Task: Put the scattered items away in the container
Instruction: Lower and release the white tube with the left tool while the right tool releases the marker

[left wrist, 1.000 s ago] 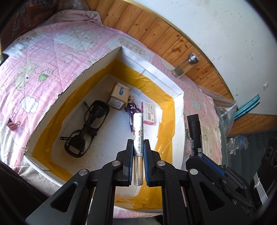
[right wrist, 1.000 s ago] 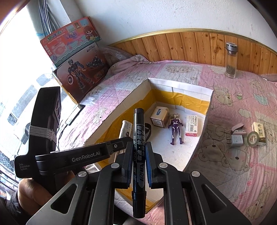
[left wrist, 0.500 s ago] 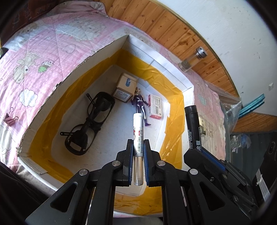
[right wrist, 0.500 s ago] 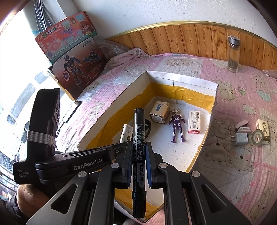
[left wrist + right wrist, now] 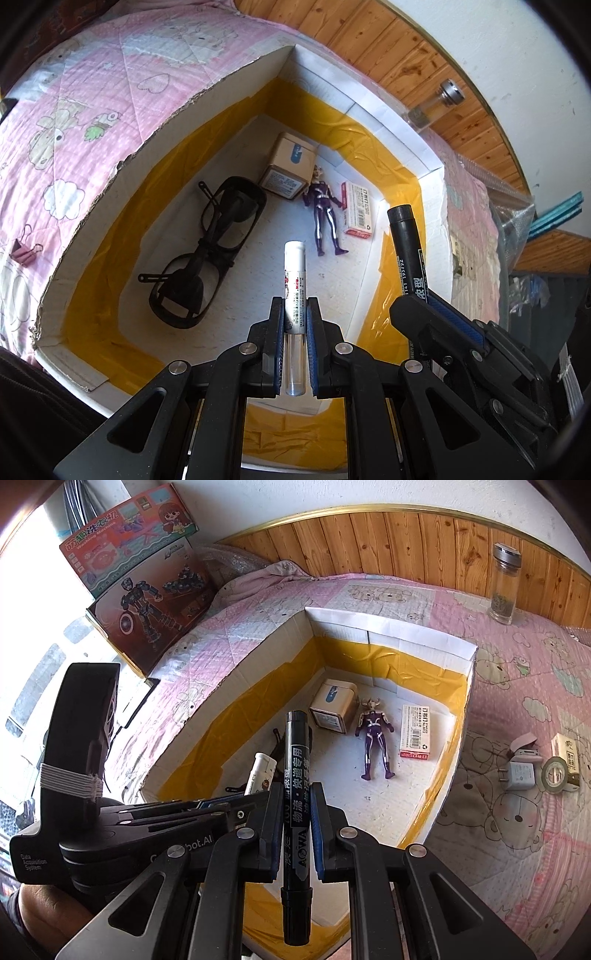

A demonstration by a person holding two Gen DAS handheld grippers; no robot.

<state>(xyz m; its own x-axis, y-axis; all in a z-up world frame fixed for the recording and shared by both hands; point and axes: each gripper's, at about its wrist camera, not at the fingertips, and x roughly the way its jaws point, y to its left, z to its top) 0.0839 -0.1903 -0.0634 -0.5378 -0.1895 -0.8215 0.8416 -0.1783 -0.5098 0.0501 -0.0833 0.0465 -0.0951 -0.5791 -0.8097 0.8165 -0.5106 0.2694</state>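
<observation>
Tools clamp slim cylinders over the cardboard box (image 5: 432, 162): left (image 5: 295, 314) a white tube (image 5: 294, 273), right (image 5: 294, 805) a black marker (image 5: 295, 760).

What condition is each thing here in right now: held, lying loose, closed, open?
Left tool: shut on the white glue pen.
Right tool: shut on the black marker, capped.
White cardboard box with yellow tape: open-topped.
Black glasses: folded, in the box.
Purple toy figure: lying flat in the box.
Glass bottle: upright, capped.

Both wrist views steeply over box (image 5: 430, 162)
</observation>
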